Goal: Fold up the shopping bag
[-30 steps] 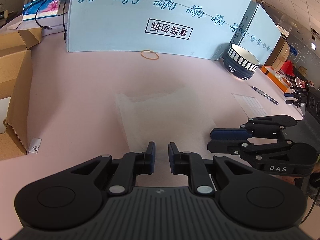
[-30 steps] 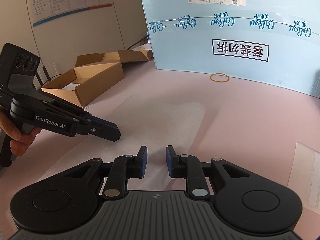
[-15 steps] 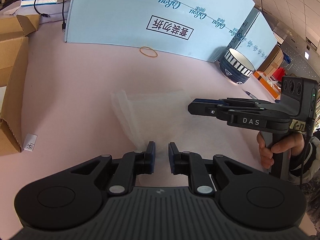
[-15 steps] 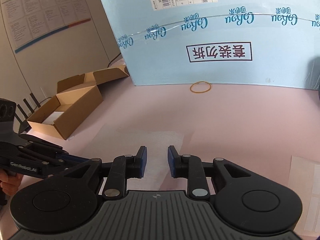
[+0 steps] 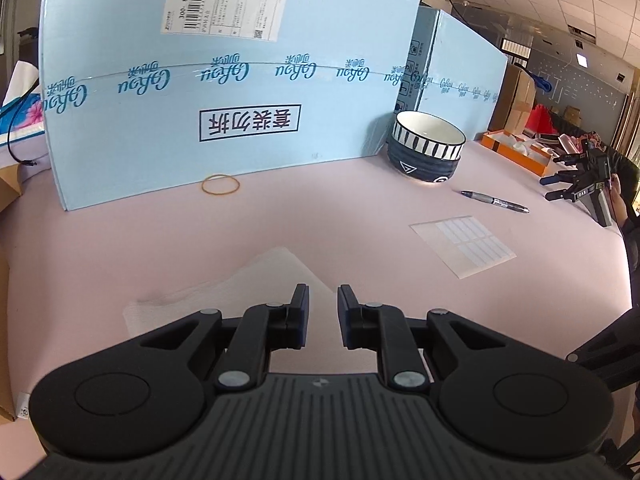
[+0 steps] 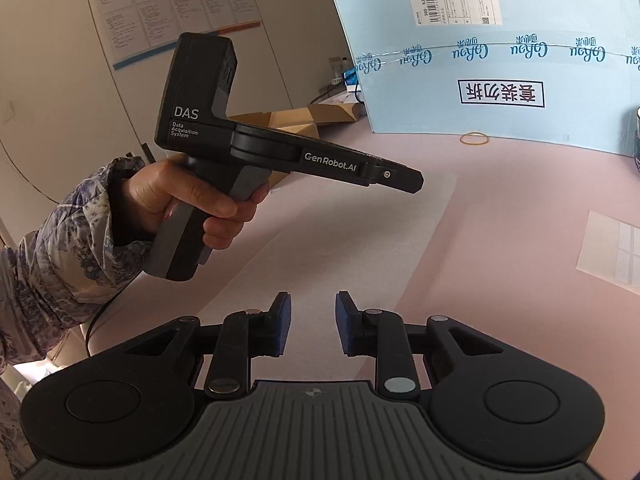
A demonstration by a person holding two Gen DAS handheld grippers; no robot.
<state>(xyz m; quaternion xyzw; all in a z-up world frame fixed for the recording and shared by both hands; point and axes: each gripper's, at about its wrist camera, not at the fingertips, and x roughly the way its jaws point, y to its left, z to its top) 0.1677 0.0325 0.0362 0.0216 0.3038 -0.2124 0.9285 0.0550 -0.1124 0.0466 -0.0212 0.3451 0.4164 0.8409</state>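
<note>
The thin, translucent white shopping bag (image 5: 224,292) lies flat on the pink table (image 5: 340,216), near the table's front edge; in the right wrist view it (image 6: 344,248) runs as a pale strip away toward the back of the table. The left gripper (image 5: 323,305) hangs above the bag's near part with its fingers (image 5: 301,312) a narrow gap apart and nothing between them; whether they touch the film below is hard to tell from this angle. Seen from the right wrist view, that same left gripper (image 6: 416,180) is raised clear of the table, held by a hand (image 6: 188,204) in a patterned sleeve (image 6: 60,256). The right gripper (image 6: 311,320) also hovers over the bag, its fingers (image 6: 280,324) parted and closing, with nothing gripped between them. Toward the back edge a large light-blue carton (image 5: 224,92) stands upright with a rubber band (image 5: 221,184) lying just in front of it. At the carton's right corner sits a striped bowl (image 5: 426,148); near it lie a pen (image 5: 494,201) and a white label sheet (image 5: 464,245). Brown cardboard boxes (image 6: 304,120) sit at the table's left edge.
</note>
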